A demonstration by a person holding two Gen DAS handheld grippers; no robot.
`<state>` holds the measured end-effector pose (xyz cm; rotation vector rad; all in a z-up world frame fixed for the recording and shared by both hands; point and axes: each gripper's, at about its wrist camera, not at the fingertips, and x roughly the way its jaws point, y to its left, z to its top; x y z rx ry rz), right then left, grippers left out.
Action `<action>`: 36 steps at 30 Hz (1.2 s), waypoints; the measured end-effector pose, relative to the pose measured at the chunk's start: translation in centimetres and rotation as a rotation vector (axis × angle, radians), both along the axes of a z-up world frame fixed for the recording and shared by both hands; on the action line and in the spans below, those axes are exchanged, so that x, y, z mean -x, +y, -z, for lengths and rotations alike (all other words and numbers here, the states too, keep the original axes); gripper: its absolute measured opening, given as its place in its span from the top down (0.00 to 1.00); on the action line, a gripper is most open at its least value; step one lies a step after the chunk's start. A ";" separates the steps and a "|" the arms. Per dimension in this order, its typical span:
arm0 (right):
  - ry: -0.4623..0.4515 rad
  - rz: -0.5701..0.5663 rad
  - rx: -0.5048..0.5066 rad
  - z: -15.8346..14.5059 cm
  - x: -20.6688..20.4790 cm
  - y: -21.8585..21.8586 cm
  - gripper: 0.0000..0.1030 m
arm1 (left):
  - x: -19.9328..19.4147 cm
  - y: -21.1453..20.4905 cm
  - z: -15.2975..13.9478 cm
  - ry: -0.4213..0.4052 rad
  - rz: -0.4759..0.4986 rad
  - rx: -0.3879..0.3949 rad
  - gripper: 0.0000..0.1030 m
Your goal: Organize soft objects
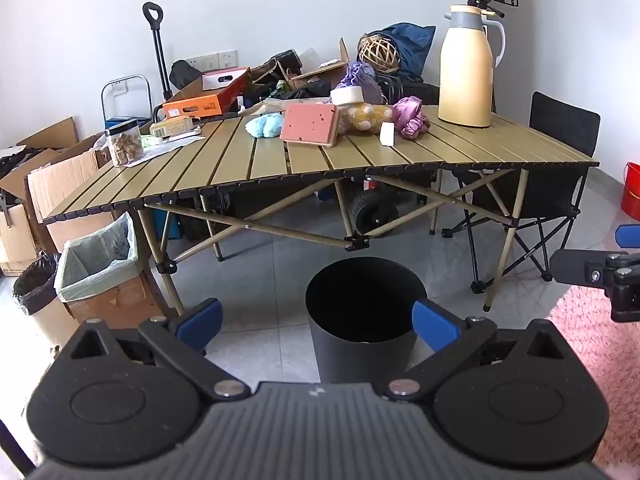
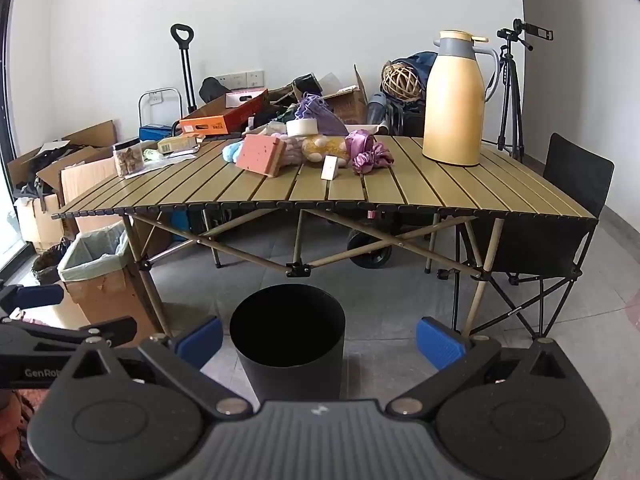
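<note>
Soft, bright things sit in a heap at the far middle of the desk (image 1: 460, 152): a blue plush (image 1: 264, 126), a pink sponge (image 1: 310, 128) leaning on the pile, a yellow plush (image 1: 366, 116), a purple satin bundle (image 1: 410, 116) and a lilac pouch (image 1: 360, 80) behind them. A black bin (image 1: 362, 312) stands open on the floor just in front of the desk, and its inside is too dark to read.

Both tools hang back from the desk, tilted down, nothing between them. The left gripper (image 1: 318, 318) has its fingers (image 1: 200, 318) spread wide and empty; the right gripper (image 2: 320, 342) likewise, fingers (image 2: 440, 340) wide apart and bare. No soft thing is touched yet, so I judge the task is at its very start: the approach.

The next move likely calls for a long reach over the bin to the heap at twelve o'clock, picking a loose outer piece such as the sponge or the satin bundle, with a gentle close since these things will squash and may drag neighbours. The tall cream flask (image 1: 466, 68) at one o'clock stands near the heap and could be knocked.

The left view shows a red bucket (image 1: 632, 190) at three o'clock and a pink rug (image 1: 600, 340) at four, both nearly absent from the right view. The right view alone shows the tripod (image 2: 510, 92) in full.
</note>
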<state>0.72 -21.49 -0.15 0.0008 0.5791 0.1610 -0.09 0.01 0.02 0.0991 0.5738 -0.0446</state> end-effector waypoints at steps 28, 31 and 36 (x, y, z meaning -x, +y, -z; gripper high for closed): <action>0.010 -0.004 0.013 0.0 0.1 0.1 0.00 | 0.1 0.3 -0.2 0.003 -0.013 0.019 0.00; 0.009 -0.005 0.014 -0.1 0.1 0.1 0.00 | 0.0 0.3 -0.2 0.002 -0.014 0.017 0.00; 0.009 -0.005 0.013 -0.1 0.1 0.2 0.00 | 0.0 0.3 -0.2 0.001 -0.013 0.019 0.00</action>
